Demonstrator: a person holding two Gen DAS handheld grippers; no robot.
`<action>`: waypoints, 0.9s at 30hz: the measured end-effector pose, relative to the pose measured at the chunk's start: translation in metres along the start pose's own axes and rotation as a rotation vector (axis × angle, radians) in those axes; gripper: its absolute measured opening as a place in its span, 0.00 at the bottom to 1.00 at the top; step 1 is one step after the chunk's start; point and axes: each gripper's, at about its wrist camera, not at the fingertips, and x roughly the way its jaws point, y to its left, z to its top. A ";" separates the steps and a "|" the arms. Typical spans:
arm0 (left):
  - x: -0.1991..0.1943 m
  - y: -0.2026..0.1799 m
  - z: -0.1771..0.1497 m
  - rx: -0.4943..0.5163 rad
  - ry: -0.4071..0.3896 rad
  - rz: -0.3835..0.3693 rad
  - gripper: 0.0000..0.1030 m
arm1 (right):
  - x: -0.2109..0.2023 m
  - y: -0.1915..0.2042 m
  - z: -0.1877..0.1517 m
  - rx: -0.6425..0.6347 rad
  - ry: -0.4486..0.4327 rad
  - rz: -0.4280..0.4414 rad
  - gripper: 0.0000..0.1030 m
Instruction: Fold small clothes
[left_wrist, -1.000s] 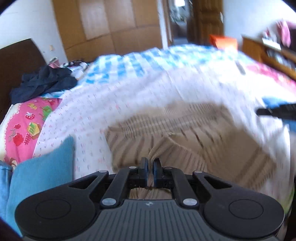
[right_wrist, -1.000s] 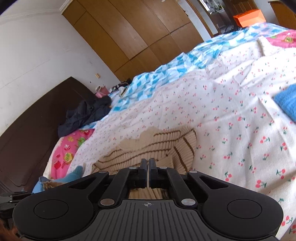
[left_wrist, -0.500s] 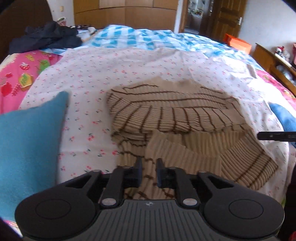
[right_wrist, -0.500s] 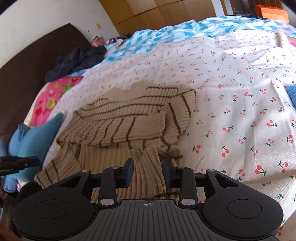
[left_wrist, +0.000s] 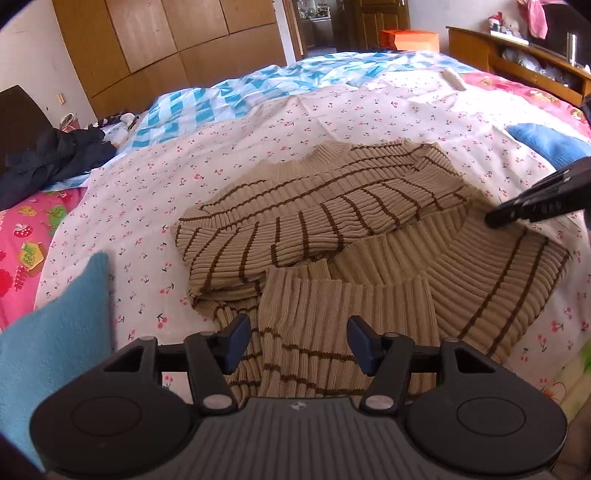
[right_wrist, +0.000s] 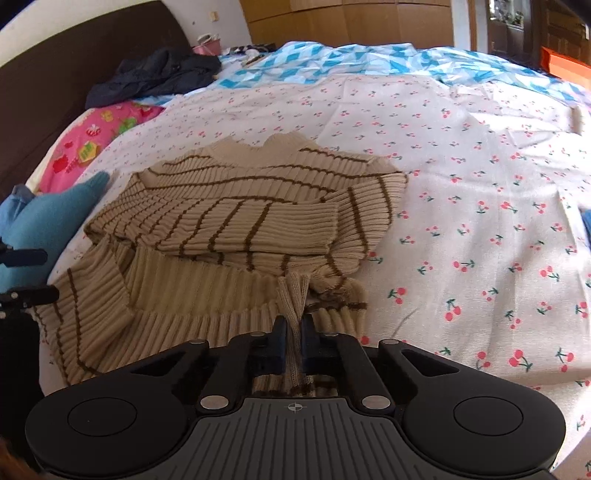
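A beige sweater with brown stripes (left_wrist: 325, 229) lies on the cherry-print sheet (left_wrist: 207, 155), sleeves folded across its body. My left gripper (left_wrist: 297, 341) is open, jaws wide apart over the sweater's near hem, holding nothing. My right gripper (right_wrist: 291, 341) is shut on a pinched fold of the sweater's hem (right_wrist: 293, 295) at its near right corner. The sweater also shows in the right wrist view (right_wrist: 229, 221). The right gripper's fingers (left_wrist: 532, 205) show at the right edge of the left wrist view.
A blue cushion (left_wrist: 48, 354) lies left of the sweater, and another blue cloth (left_wrist: 546, 142) lies at the right. Dark clothes (left_wrist: 51, 155) sit by the dark headboard (right_wrist: 48, 92). A blue checked quilt (left_wrist: 295, 81) lies beyond; wooden wardrobes (left_wrist: 166, 44) stand behind.
My left gripper has opened wide and let go of the sweater hem. My right gripper opened half a second ago and has now shut again on the hem. Both pulled back towards the near edge.
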 end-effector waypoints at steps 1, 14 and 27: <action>0.002 0.003 0.000 -0.013 0.003 -0.004 0.60 | -0.004 -0.006 0.000 0.027 -0.011 0.000 0.05; 0.039 -0.002 0.013 0.094 0.069 0.051 0.36 | 0.004 -0.026 -0.013 0.156 -0.008 0.040 0.05; 0.096 0.021 0.012 0.001 0.259 -0.019 0.37 | 0.009 -0.037 -0.018 0.213 -0.006 0.080 0.05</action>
